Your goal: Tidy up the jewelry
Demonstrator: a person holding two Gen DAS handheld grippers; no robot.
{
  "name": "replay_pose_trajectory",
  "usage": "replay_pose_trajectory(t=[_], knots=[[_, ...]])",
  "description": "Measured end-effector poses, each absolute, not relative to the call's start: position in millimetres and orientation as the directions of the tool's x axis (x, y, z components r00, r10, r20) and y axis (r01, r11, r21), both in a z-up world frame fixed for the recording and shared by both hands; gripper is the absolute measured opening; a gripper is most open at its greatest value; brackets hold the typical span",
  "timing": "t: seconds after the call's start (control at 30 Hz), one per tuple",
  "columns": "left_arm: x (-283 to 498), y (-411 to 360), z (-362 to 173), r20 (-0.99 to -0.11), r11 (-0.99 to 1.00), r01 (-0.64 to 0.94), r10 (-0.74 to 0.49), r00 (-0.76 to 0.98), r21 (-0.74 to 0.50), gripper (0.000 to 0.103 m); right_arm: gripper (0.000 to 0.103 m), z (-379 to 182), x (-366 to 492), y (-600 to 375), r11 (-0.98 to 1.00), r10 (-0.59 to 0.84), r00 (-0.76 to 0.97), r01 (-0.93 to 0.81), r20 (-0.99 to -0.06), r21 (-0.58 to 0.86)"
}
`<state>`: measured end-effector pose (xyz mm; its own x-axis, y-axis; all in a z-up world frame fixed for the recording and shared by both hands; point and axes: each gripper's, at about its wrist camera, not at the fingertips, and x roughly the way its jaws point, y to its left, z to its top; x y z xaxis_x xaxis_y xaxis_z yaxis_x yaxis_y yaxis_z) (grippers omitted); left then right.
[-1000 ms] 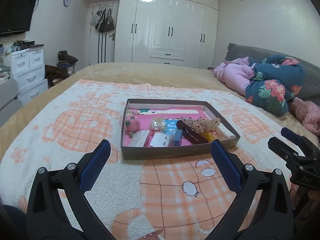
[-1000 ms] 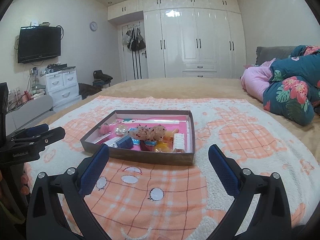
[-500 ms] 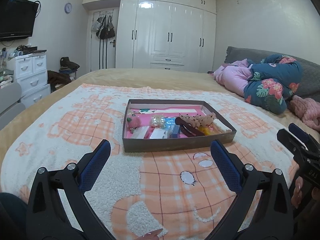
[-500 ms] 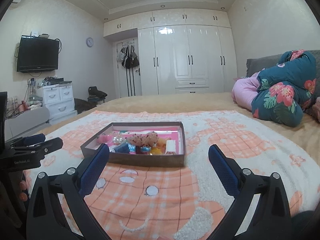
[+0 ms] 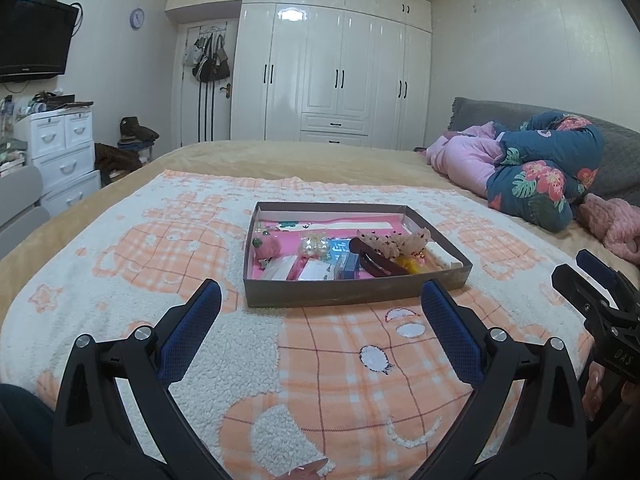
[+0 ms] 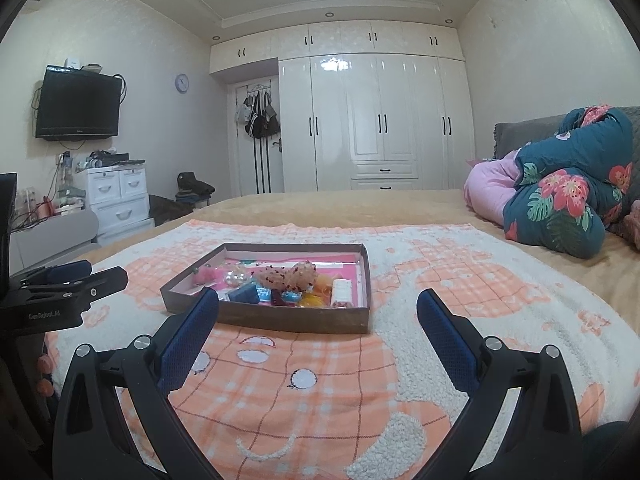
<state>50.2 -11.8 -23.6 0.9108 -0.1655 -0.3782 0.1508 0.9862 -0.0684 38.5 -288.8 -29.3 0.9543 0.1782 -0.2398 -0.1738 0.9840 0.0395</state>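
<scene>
One shallow box [image 5: 352,294] is seen on the blanket [image 5: 120,264], filled with jumbled trinkets; both the left gripper [image 5: 320,312] and right gripper [image 6: 318,316] are held spread, empty.

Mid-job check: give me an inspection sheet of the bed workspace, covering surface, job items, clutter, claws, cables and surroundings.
Surface: peach-and-white plush blanket spread on the bed, lying flat.
Job's things: shallow brown tray with pink lining, holding a dark hair clip, pearl beads, pink plush charm, small packets.
Clutter: floral quilt bundled at the headboard.
Claws: left claw open, empty, short of the tray; right claw open, empty.
Cables: wires beside the wall TV.
Surroundings: white wardrobe, white drawer unit.
</scene>
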Motion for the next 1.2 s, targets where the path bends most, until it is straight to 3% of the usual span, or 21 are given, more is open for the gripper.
replay_pose_trajectory(t=[1.2], knots=[[49.7, -10.8, -24.0, -0.377, 0.986, 0.151, -0.166, 0.911, -0.069, 0.092, 0.097, -33.4, 40.0, -287.4, 0.984, 0.178, 0.952, -0.173, -0.25, 0.042]])
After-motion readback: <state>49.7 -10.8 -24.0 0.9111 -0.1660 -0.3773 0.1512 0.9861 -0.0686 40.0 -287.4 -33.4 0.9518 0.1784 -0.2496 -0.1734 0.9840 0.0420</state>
